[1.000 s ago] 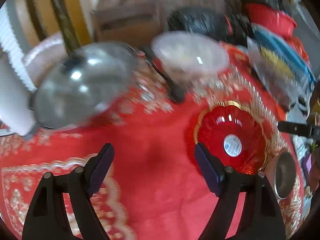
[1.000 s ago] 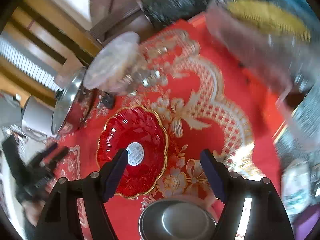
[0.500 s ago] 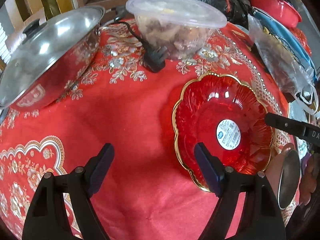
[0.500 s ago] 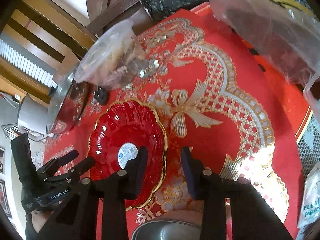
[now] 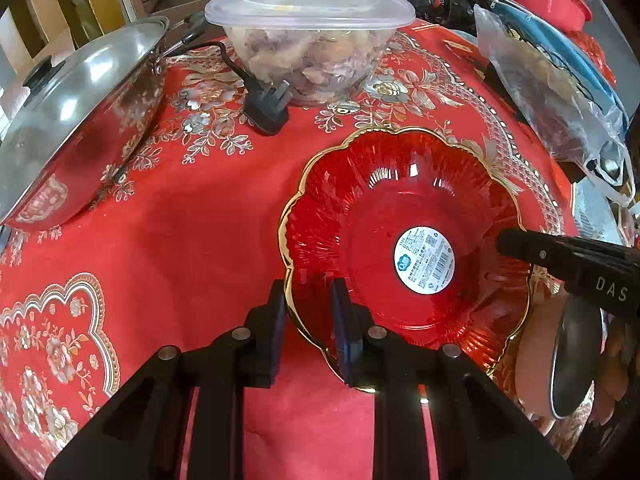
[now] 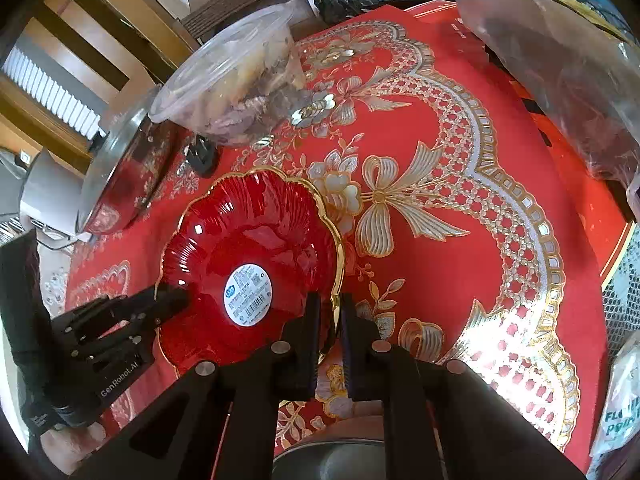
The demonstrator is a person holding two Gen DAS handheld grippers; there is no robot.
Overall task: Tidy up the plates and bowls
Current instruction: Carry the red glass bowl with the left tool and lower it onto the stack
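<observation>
**Red glass plate pinched on both sides**

Red and gold-rimmed, the scalloped plate (image 5: 404,240) sits on the counter (image 5: 180,232) near the steel bowl (image 5: 576,360). Left tongs (image 5: 308,320) and right tongs (image 6: 330,316) each clamp opposite rim edges, likely so the wide, slippery plate lifts level.
</observation>
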